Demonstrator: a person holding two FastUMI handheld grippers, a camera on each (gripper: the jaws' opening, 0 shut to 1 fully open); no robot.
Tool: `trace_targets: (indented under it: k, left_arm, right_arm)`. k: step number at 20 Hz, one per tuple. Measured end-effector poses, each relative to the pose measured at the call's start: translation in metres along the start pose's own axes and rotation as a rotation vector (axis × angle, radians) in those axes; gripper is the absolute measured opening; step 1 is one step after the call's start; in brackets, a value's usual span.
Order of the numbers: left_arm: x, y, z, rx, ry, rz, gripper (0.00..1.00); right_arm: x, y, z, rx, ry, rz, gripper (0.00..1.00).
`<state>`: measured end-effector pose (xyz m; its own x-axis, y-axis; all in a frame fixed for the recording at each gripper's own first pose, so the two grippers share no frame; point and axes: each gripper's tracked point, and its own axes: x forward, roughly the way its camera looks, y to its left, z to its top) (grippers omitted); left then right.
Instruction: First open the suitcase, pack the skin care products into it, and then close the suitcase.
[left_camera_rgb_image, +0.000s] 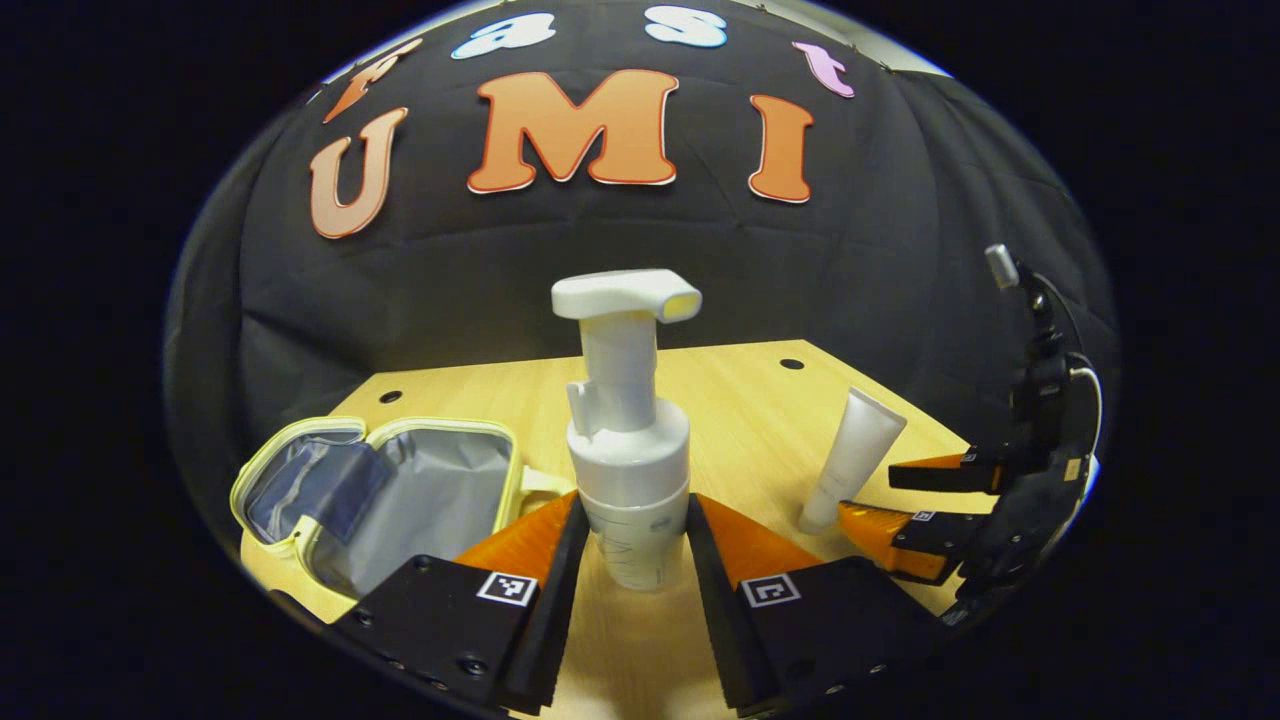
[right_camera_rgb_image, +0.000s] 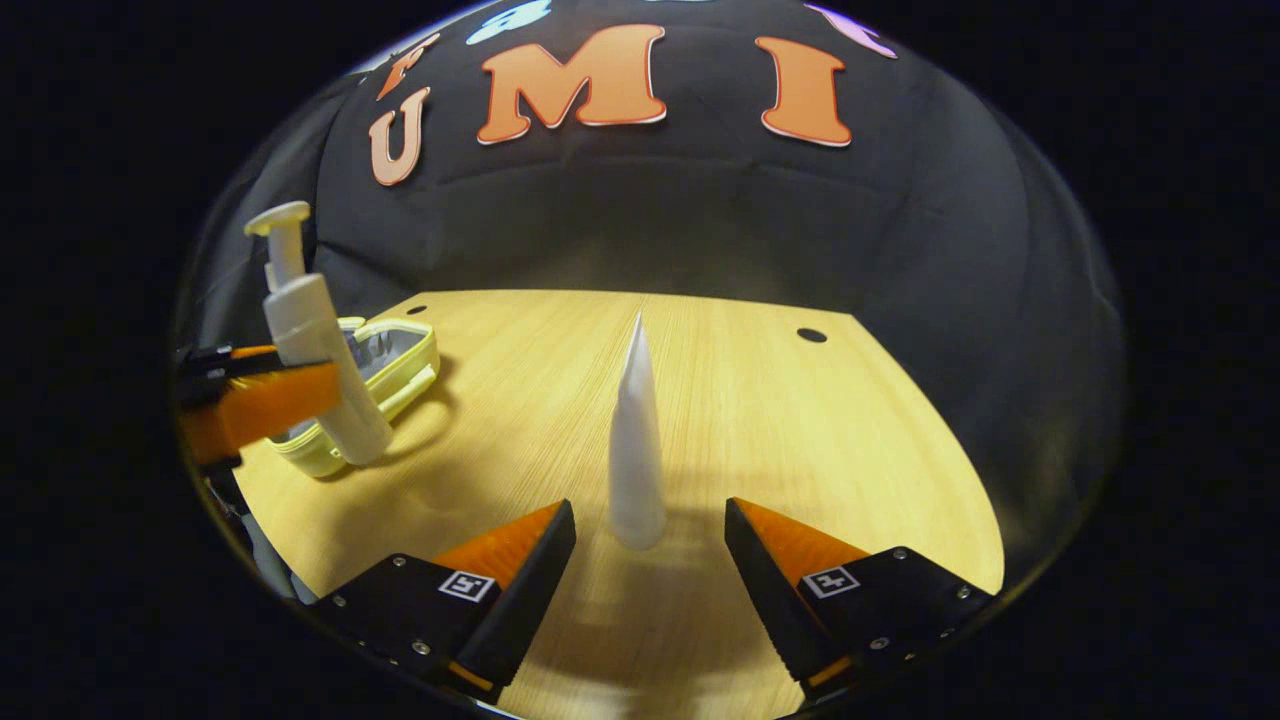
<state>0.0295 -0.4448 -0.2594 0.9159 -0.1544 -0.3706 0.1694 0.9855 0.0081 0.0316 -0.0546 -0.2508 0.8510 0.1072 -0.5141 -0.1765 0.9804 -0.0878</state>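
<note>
My left gripper (left_camera_rgb_image: 635, 520) clamps the smooth white pump bottle (left_camera_rgb_image: 628, 440), its base hidden between my fingers. My right gripper (right_camera_rgb_image: 650, 530) gapes wide around the upright tapered tube (right_camera_rgb_image: 636, 450), untouched. The suitcase (left_camera_rgb_image: 385, 495) lies open on the wooden table (left_camera_rgb_image: 740, 400), its grey lining creased and its near edge cut off.

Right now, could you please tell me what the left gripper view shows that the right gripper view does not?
Left gripper view: the grey lining inside the case, and the left tool pressing both sides of the bottle. Right gripper view: the right tool open around the upright tube, with a gap on each side. Both: bottle, tube, open case and table.
</note>
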Motion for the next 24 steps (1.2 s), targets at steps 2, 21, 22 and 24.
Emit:
trace_targets:
  k: [2, 21, 22, 24]
  left_arm:
    - [-0.007, 0.011, -0.005, -0.020, 0.006, 0.018, 0.59]
    - [-0.044, 0.087, 0.016, -0.043, 0.058, 0.039, 0.60]
    - [-0.049, 0.097, 0.024, -0.042, 0.061, 0.021, 0.60]
    - [-0.058, 0.123, 0.034, -0.031, 0.102, -0.014, 0.60]
  right_arm:
    - [0.011, 0.002, -0.001, 0.008, 0.009, 0.002, 0.95]
    - [0.016, 0.035, 0.038, 0.089, -0.009, 0.030, 0.41]
    - [0.010, 0.043, 0.046, 0.095, -0.016, 0.033, 0.41]
    - [-0.001, 0.062, 0.062, 0.116, -0.028, 0.038, 0.41]
